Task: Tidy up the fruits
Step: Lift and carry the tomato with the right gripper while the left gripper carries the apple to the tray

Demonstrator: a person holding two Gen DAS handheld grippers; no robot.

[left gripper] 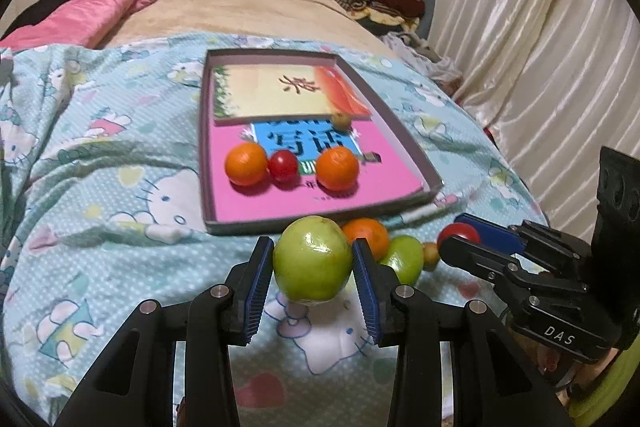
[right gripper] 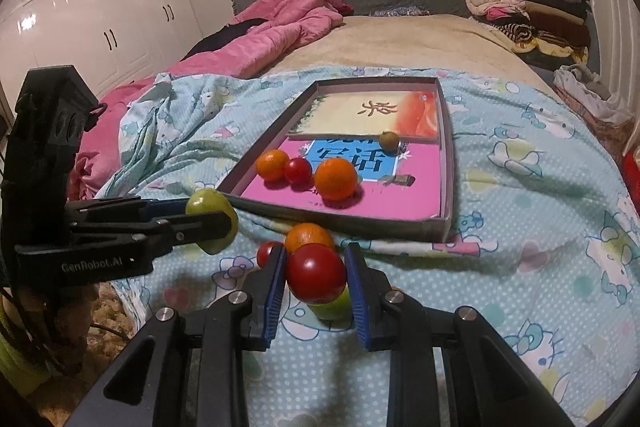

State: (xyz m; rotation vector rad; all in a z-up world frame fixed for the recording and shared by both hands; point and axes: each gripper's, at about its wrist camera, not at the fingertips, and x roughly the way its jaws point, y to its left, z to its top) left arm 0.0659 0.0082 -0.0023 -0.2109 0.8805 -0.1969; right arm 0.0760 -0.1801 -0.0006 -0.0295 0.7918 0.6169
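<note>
The left gripper (left gripper: 313, 269) clamps a glossy green apple (left gripper: 313, 259) above the bedspread (left gripper: 120, 187), just near of the shallow box (left gripper: 404, 131). The right gripper (right gripper: 316, 277) grips a shiny red tomato (right gripper: 316, 271). Two oranges (left gripper: 245, 163), a tomato and a small brownish fruit (left gripper: 341, 120) lie inside the box.
</note>
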